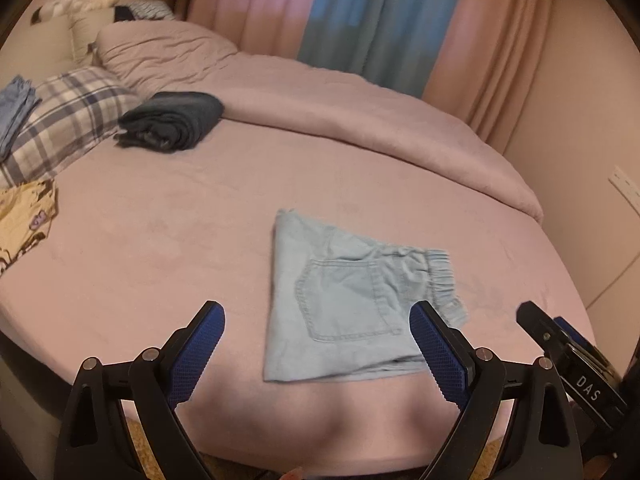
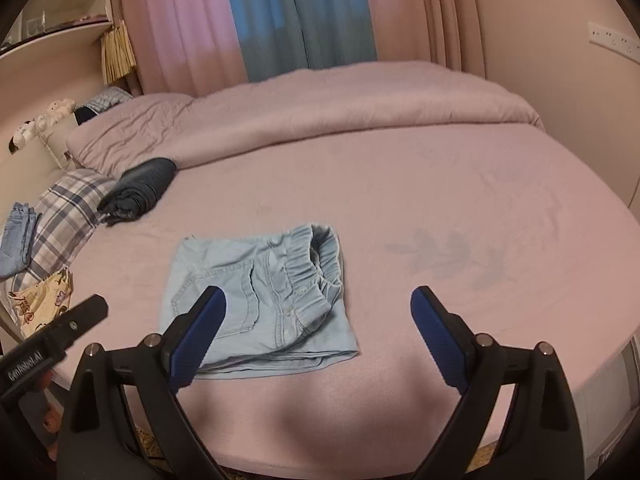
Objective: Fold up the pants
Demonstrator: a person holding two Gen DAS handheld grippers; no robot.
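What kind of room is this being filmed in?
Most likely a home bedroom. There is a bed with a pink sheet, a plaid pillow at its head, and long curtains behind it. Folded light-blue pants lie on the sheet.

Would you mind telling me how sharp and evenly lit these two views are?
Left wrist view: light blue pants slightly motion-blurred, fisheye bends the bed edge. Right wrist view: sharper pants; soft shadow on the near sheet.

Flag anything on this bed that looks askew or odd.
The folded light-blue denim pants look uneven: the elastic waistband gapes open and bunches on top, and the layered bottom edges don't line up. Faint grey marks smudge the pink bedsheet beside them.
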